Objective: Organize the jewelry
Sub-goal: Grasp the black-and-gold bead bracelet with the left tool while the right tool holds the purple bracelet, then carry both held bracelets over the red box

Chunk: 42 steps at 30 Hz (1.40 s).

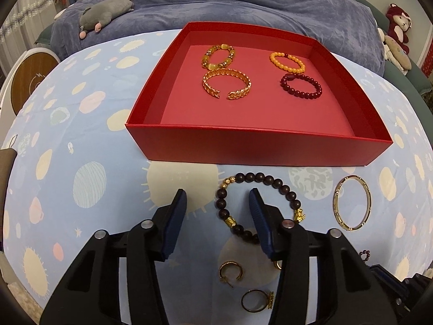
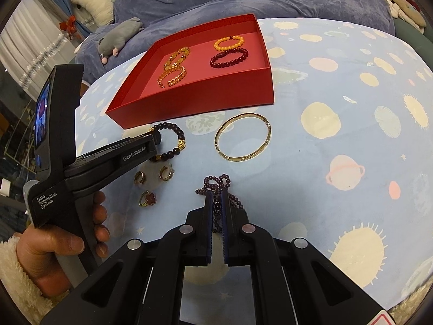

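Note:
A red box (image 1: pixel 251 149) (image 2: pixel 194 100) holds several bracelets: two gold ones at left, an orange bead one (image 1: pixel 287 61) and a dark red bead one (image 1: pixel 301 85). My left gripper (image 1: pixel 217 197) is open, straddling the left side of a dark bead bracelet with gold charms (image 1: pixel 259 205) (image 2: pixel 173 140) lying on the cloth. My right gripper (image 2: pixel 216 196) is shut on a small purple bead string (image 2: pixel 216 184). A thin gold bangle (image 1: pixel 351 203) (image 2: pixel 242 136) lies to the right.
Three rings lie on the cloth near the left gripper: an open gold one (image 1: pixel 231 270), a flower ring (image 2: pixel 147 198) and another ring (image 2: pixel 166 173). The table has a blue planet-print cloth (image 2: pixel 338 108). A blue bed with plush toys lies beyond.

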Motion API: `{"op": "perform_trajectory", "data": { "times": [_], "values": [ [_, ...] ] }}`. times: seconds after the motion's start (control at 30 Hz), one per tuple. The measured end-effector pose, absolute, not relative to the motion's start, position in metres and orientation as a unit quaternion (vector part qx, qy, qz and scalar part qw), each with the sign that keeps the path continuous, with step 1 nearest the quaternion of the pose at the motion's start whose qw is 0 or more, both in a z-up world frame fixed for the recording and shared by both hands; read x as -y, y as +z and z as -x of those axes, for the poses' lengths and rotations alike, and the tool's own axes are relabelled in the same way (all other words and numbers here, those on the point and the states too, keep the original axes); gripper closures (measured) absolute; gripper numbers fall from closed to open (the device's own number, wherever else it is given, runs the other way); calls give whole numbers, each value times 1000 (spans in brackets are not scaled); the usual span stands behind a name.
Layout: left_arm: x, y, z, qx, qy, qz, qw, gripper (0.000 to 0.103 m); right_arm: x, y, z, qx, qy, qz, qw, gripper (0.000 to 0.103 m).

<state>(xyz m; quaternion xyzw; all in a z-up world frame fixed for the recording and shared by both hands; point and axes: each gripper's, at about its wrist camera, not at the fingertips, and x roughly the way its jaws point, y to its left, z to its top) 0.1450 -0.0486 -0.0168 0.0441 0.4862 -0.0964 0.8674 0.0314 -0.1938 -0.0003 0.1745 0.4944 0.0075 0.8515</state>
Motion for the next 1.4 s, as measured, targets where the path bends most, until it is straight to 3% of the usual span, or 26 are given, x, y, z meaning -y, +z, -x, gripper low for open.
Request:
{"op": "perform_trajectory", "data": {
  "times": [0.27,1.4],
  "values": [
    [42,-15,-144,-488,-105,-39,866,95,193,0,-30,-495,8,-176,851,98],
    [35,75,-88,-448,-169,-19,878,95,195,48,-12,-449,13,-172,877,98]
  ]
}}
